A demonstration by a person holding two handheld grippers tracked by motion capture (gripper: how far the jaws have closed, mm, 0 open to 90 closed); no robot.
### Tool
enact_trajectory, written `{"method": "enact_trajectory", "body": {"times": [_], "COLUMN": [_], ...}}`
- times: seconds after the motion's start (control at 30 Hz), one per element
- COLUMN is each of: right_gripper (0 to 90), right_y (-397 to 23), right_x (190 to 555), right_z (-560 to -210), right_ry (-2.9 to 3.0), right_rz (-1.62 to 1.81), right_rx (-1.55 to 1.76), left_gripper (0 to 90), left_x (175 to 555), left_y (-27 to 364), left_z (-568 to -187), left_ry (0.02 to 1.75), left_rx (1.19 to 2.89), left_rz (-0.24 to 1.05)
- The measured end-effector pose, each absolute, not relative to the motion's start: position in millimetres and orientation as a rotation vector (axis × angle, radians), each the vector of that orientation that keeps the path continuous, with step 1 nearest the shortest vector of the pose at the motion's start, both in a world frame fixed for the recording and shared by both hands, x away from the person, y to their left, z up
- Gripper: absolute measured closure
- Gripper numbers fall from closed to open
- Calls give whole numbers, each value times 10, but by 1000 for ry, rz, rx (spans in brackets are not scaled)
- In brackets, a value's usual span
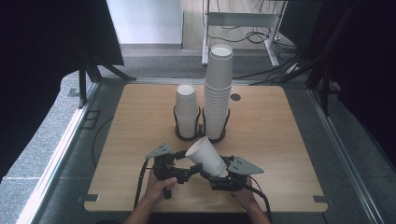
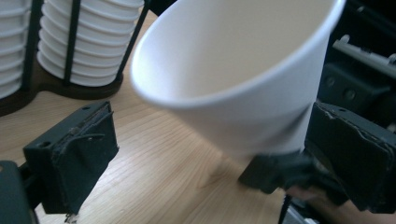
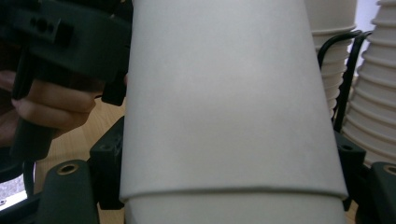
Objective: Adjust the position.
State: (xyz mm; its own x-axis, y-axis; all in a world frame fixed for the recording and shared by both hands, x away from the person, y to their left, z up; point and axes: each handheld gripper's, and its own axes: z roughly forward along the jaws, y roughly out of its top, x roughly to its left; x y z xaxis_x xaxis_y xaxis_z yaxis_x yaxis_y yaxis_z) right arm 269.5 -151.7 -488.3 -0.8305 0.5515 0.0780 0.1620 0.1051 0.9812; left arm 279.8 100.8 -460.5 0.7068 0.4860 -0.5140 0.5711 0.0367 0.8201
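- The right tongs are closed on the lower body of a white paper cup, one black jaw on either side of the cup wall as the right gripper view shows.
- The left tongs stand wide apart. In the left gripper view the cup hangs between the two jaws, with a clear gap at the near jaw; contact at the far jaw cannot be determined.
- No earlier picture is at hand, so only the present spread of the left jaws is recorded.
- The cup is held clear of the desk, above its near edge at about mid-width. It lies tilted, its open mouth pointing up and toward the far left, its base toward the right tongs.
- In the right gripper view, a seam line crosses the cup low on its wall; whether this is a second nested cup cannot be told.
- The left hand and the right hand each grip a tongs handle at the near edge of the desk.
- Toward the far edge, near mid-width, a dark double holder stands on the desk.
- Its left bay carries a short cup stack; its right bay carries a tall cup stack.
- Both stacks stand upright, just beside each other and well apart from the held cup.
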Motion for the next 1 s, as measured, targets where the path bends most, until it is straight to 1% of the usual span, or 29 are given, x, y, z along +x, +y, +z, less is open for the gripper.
{"method": "enact_trajectory", "body": {"times": [0.07, 0.2, 0.3, 0.5, 1.0], "right_gripper": [237, 238, 238, 237, 222], "right_y": [-1467, -1382, -1335, -1296, -1306], "right_x": [2677, 2638, 2620, 2615, 2633], "right_z": [-4902, -4917, -4935, -4974, -4964], "right_ry": [2089, 2106, 2122, 2138, 2190], "right_rz": [1778, 1755, 1732, 1694, 1661], "right_rx": [685, 644, 622, 616, 599], "left_gripper": [21, 14, 39, 100, 118], "left_x": [2816, 2843, 2848, 2846, 2797], "left_y": [990, 916, 902, 910, 879], "left_z": [-4605, -4623, -4633, -4636, -4625], "left_ry": [872, 863, 863, 850, 823], "left_rx": [1578, 1582, 1580, 1566, 1599], "left_rz": [-121, -137, -140, -120, -48]}}
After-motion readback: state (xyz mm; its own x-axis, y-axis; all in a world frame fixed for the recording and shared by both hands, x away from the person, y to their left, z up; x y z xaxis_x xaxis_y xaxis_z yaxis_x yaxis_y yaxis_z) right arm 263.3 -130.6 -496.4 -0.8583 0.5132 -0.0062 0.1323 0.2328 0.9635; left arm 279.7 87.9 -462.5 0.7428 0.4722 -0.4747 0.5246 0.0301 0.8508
